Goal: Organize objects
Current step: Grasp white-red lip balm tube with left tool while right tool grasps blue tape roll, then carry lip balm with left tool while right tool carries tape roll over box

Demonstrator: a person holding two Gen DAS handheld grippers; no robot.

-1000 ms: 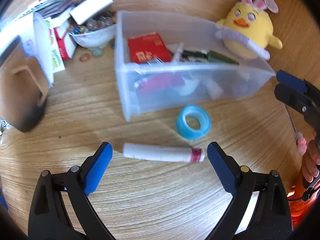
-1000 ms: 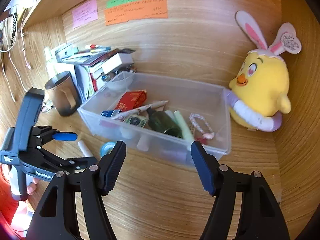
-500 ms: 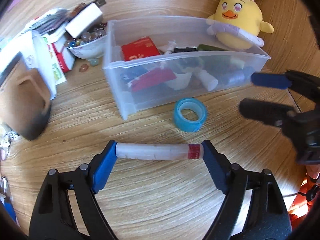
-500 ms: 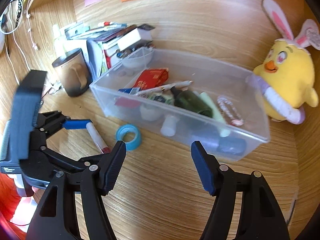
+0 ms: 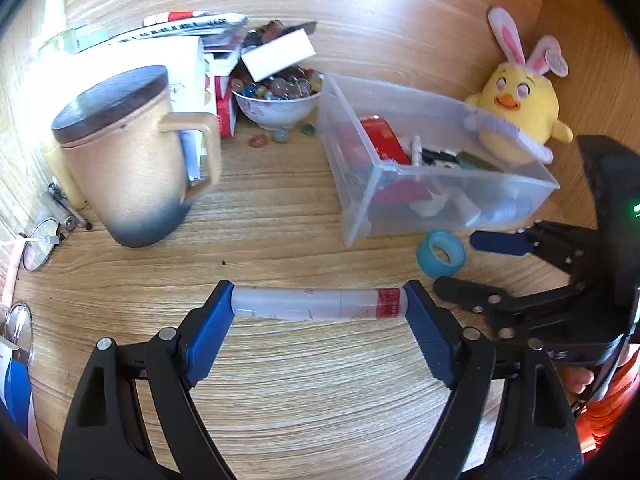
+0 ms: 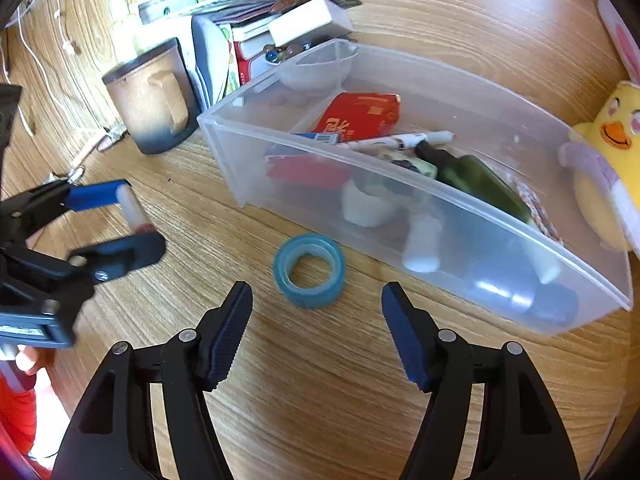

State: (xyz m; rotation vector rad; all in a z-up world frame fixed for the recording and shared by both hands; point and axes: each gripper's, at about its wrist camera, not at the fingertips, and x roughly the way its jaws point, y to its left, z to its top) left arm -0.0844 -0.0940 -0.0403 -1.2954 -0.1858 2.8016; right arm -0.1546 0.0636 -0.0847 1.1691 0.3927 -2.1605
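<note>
My left gripper (image 5: 319, 307) is shut end to end on a white tube with a red label (image 5: 316, 305) and holds it just above the wooden desk; the tube also shows in the right wrist view (image 6: 132, 208). My right gripper (image 6: 316, 332) is open and empty, just short of a blue tape roll (image 6: 309, 270) that lies on the desk in front of the clear plastic bin (image 6: 440, 216). The tape roll (image 5: 441, 253) and the bin (image 5: 360, 204) also show in the left wrist view. The bin holds a red packet, a pen, a dark green bottle and other small items.
A tan lidded mug (image 5: 132, 160) stands at the left. Behind it are stacked books and boxes (image 5: 192, 52) and a bowl of glass marbles (image 5: 276, 100), with a few loose marbles beside it. A yellow chick plush (image 5: 520, 108) sits behind the bin. Glasses (image 5: 38, 244) lie at the left edge.
My left gripper has closed on the tube's ends and lifted and swung it left. My right gripper has come down toward the tape roll, still open.
</note>
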